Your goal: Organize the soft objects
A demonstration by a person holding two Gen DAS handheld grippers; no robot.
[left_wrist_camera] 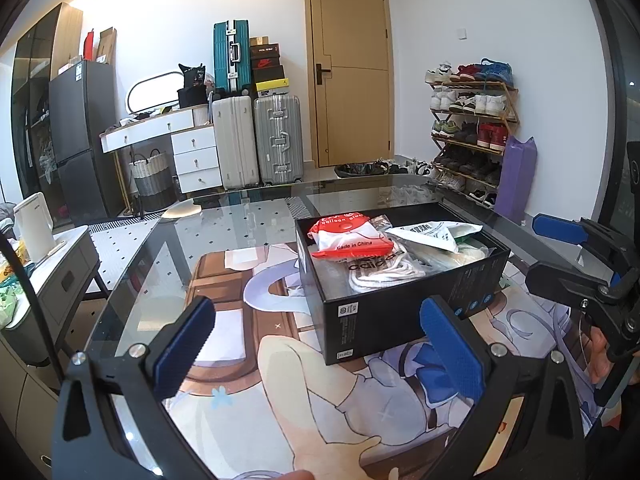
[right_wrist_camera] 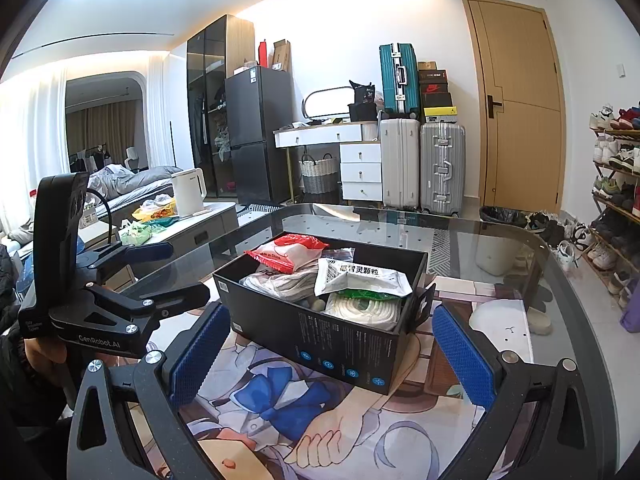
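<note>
two spread tools (left_wrist_camera: pixel 320 340) (right_wrist_camera: pixel 332 354) flank black box (left_wrist_camera: pixel 384 316) – mat (left_wrist_camera: pixel 224 292) beneath.

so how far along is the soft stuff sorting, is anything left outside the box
Mostly done, by the look of it: the black box already holds the red-and-white packet, the white sachet, the coiled white cord and the adidas bag. Nothing is in hand; the left hand-held gripper and the right hand-held gripper are both open and empty. No loose soft item shows on the printed mat.
</note>
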